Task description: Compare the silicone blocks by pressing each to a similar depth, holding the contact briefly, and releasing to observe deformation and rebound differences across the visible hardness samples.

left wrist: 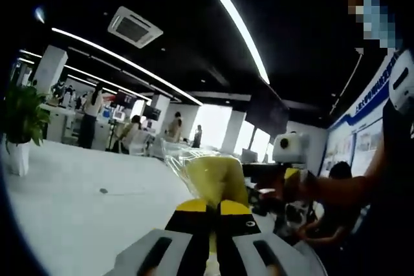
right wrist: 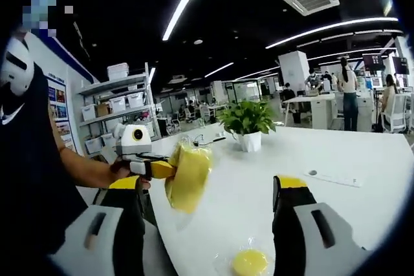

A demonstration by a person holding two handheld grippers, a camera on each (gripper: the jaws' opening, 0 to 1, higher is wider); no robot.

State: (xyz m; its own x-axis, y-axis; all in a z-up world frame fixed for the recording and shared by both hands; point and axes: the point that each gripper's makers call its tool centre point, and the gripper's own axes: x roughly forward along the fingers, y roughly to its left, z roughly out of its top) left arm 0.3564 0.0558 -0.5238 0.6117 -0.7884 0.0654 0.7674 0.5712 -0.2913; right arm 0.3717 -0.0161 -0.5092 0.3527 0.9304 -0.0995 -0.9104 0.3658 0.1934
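My left gripper (left wrist: 213,207) is shut on a yellow silicone block (left wrist: 217,179) wrapped in clear plastic, and holds it up above the white table (left wrist: 77,211). From the right gripper view the same block (right wrist: 189,176) hangs in the air at the tip of the left gripper (right wrist: 155,169), held by a person's hand. My right gripper (right wrist: 208,184) stands wide open, with its jaws far apart and nothing between them. A second yellow block (right wrist: 249,262) in clear plastic lies on the table (right wrist: 362,153) low between those jaws. The right gripper (left wrist: 294,176) also shows at the right of the left gripper view.
A potted plant (right wrist: 248,121) stands on the table behind the lifted block; it also appears far left (left wrist: 22,117). A small dark object (right wrist: 313,173) lies on a sheet of paper. Shelves with boxes (right wrist: 116,105) stand at the left. The person (left wrist: 388,159) is close by.
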